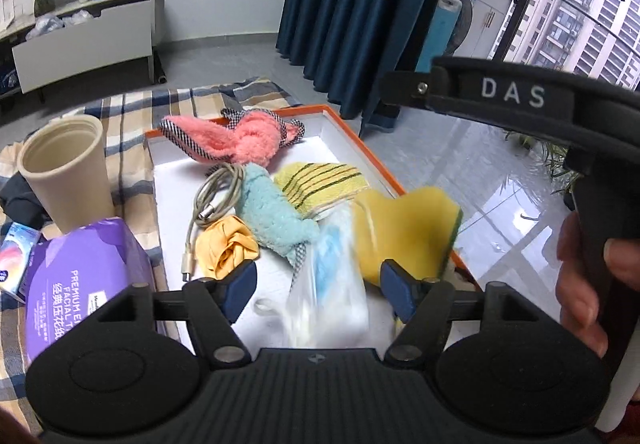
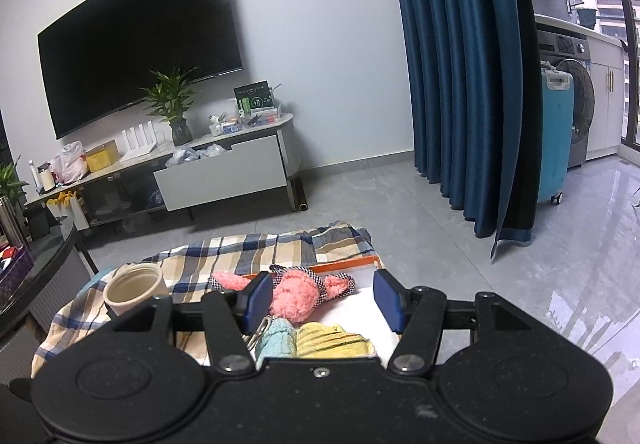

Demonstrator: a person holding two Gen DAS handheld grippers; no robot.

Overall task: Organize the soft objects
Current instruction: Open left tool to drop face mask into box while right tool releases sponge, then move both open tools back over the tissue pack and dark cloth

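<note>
An orange-rimmed white tray [image 1: 168, 204] holds a pink plush headband [image 1: 244, 140], a light blue fuzzy cloth [image 1: 276, 216], a yellow striped cloth [image 1: 320, 180], a yellow fabric flower [image 1: 228, 248], a grey cable [image 1: 212, 200], a yellow sponge with a green edge [image 1: 404, 232] and a blurred clear bag with blue contents [image 1: 328, 284]. My left gripper [image 1: 318, 290] is open just above the bag, which lies between the fingers. My right gripper [image 2: 322, 298] is open and empty, above the tray [image 2: 360, 294], with the pink headband [image 2: 300, 294] beyond its fingers.
A beige cup [image 1: 66, 172] and a purple tissue pack [image 1: 80, 276] stand left of the tray on a plaid cloth [image 1: 132, 124]. The right gripper's body [image 1: 520, 96] and the hand holding it hang at the right. A TV cabinet [image 2: 220, 172] and blue curtains [image 2: 452, 64] lie beyond.
</note>
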